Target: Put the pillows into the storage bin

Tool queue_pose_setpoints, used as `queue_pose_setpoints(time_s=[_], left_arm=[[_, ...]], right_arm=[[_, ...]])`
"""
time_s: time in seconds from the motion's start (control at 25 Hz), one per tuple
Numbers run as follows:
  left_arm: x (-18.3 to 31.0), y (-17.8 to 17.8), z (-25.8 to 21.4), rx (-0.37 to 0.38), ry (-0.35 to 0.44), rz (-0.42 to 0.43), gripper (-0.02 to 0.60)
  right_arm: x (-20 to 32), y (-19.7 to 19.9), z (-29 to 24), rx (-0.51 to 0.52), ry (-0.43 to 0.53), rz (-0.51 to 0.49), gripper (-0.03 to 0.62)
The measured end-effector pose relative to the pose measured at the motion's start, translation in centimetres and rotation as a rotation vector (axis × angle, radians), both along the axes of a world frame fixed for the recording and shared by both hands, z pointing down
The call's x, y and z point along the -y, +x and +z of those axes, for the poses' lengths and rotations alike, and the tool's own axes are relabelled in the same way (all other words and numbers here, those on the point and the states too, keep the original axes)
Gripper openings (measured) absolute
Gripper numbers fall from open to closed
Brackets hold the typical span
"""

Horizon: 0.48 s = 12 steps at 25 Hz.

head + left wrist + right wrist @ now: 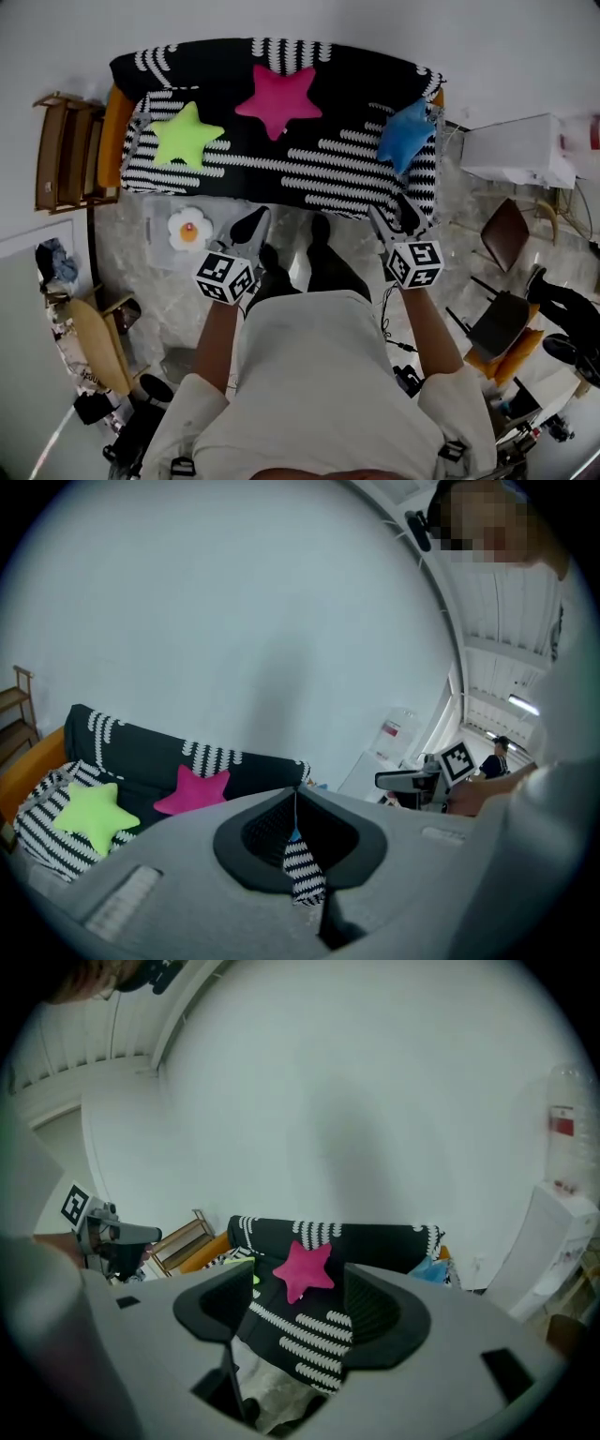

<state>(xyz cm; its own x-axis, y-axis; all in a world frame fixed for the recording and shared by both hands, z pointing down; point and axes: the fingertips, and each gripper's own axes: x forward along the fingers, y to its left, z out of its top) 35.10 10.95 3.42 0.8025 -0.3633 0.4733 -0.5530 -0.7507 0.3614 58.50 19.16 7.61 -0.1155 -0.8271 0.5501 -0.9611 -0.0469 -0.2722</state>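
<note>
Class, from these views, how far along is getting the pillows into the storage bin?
Done: one flower pillow seems to lie in the storage bin. In hand: nothing; left gripper shut, right gripper open, both empty. Left: green star, pink star and blue star on the sofa.

Left gripper view: blue star pillow [294, 834] shows only as a sliver through the slit between the left gripper [295, 794] jaws; sofa [141, 752] right end is behind that gripper's body.
Right gripper view: green star pillow [255, 1278] is nearly all hidden behind the right gripper [300, 1283] left jaw; blue star pillow lower edge is behind its right jaw.
</note>
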Motion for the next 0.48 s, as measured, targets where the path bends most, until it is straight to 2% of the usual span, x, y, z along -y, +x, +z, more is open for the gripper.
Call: queue_pose_setpoints(time_s=[0.48], left_arm=[[1.6, 5.4, 6.7, 0.058, -0.056, 0.044, 0.018]], right_arm=[[2.0, 7.4, 10.8, 0.042, -0.165, 0.066, 0.31]])
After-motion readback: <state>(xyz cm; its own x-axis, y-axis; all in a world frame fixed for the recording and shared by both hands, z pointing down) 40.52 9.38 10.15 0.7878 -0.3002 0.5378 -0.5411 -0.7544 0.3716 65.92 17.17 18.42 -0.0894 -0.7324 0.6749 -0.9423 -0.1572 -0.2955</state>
